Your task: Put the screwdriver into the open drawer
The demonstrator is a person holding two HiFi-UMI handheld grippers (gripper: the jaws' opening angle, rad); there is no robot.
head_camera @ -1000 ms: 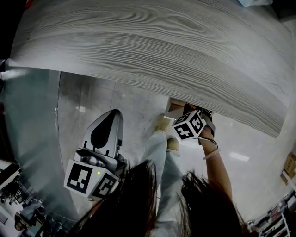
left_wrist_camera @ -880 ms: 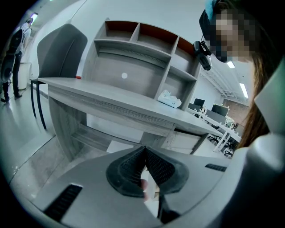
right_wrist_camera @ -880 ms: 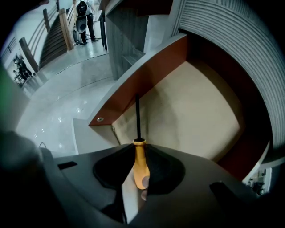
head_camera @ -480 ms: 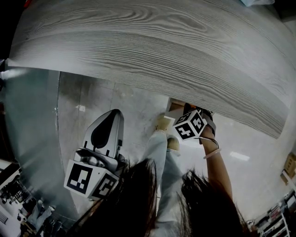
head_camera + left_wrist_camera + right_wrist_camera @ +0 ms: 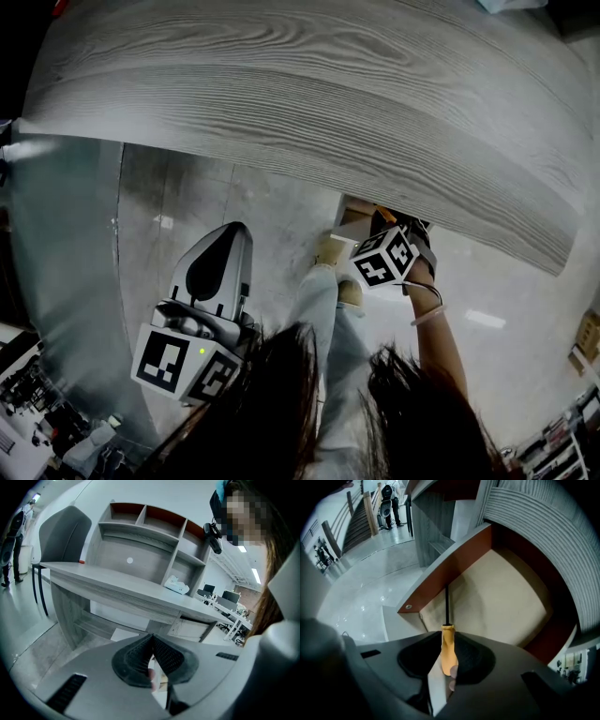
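Observation:
In the right gripper view my right gripper [image 5: 447, 654] is shut on the screwdriver [image 5: 447, 645], clamping its orange handle with the dark shaft pointing forward. The shaft reaches over the front edge of the open drawer [image 5: 497, 597], which has a pale bottom and red-brown walls. In the head view the right gripper [image 5: 382, 255] sits under the desk edge at the drawer [image 5: 356, 211]. My left gripper [image 5: 202, 309] hangs low on the left, over the floor. Its jaws are pressed together in the left gripper view, with nothing between them [image 5: 151, 656].
A wide grey wood-grain desk top [image 5: 309, 103] fills the upper part of the head view. The left gripper view shows the same desk [image 5: 122, 590] with a shelf unit [image 5: 145, 541] on it and a grey chair [image 5: 61, 536] at left. Below lies a glossy grey floor [image 5: 187, 206].
The right gripper has shifted very slightly down and left by the drawer. The left gripper has stayed in place.

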